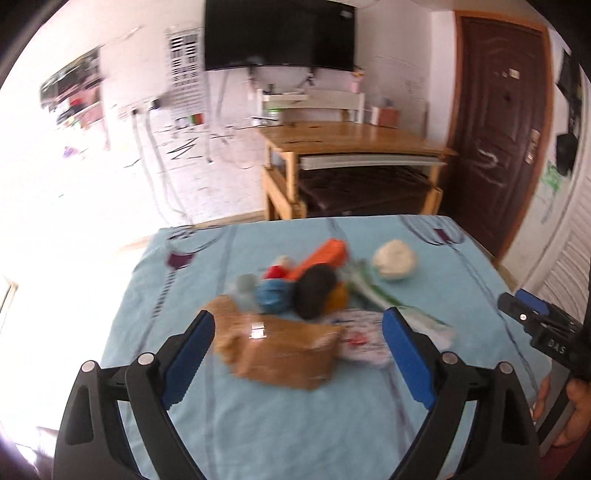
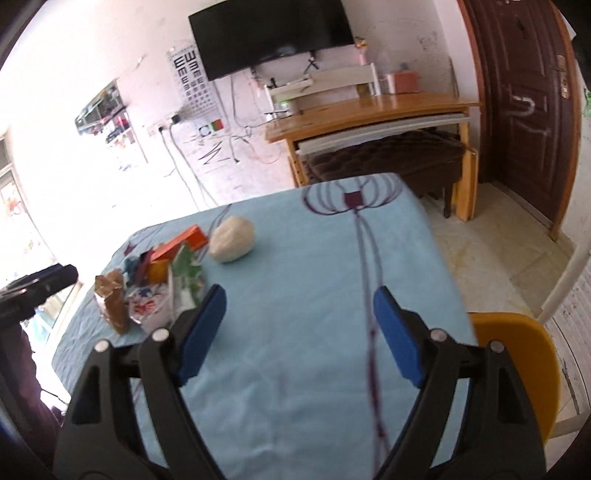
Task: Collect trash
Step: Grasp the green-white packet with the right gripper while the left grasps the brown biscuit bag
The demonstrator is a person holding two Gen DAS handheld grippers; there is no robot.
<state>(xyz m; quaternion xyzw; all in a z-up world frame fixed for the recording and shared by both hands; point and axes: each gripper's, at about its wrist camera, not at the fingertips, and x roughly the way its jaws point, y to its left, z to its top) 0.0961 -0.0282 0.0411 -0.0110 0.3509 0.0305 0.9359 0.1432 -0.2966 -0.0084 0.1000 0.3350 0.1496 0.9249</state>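
A heap of trash lies on the light blue tablecloth (image 1: 258, 424): a brown crumpled wrapper (image 1: 280, 350), an orange box (image 1: 325, 254), a black lump (image 1: 316, 291), a blue scrap (image 1: 271, 295), a green-and-white wrapper (image 1: 384, 295) and a white paper ball (image 1: 394, 260). My left gripper (image 1: 298, 325) is open, its jaws either side of the brown wrapper and just short of it. My right gripper (image 2: 299, 299) is open and empty over bare cloth, right of the heap. The brown wrapper (image 2: 112, 302), orange box (image 2: 184, 243) and paper ball (image 2: 232, 240) show in the right wrist view.
A yellow chair (image 2: 517, 362) stands at the table's right edge. Beyond the table are a wooden desk (image 1: 354, 140) with a dark bench under it, a wall television (image 1: 280, 33) and a brown door (image 1: 498, 129). The right gripper's body shows in the left wrist view (image 1: 535, 325).
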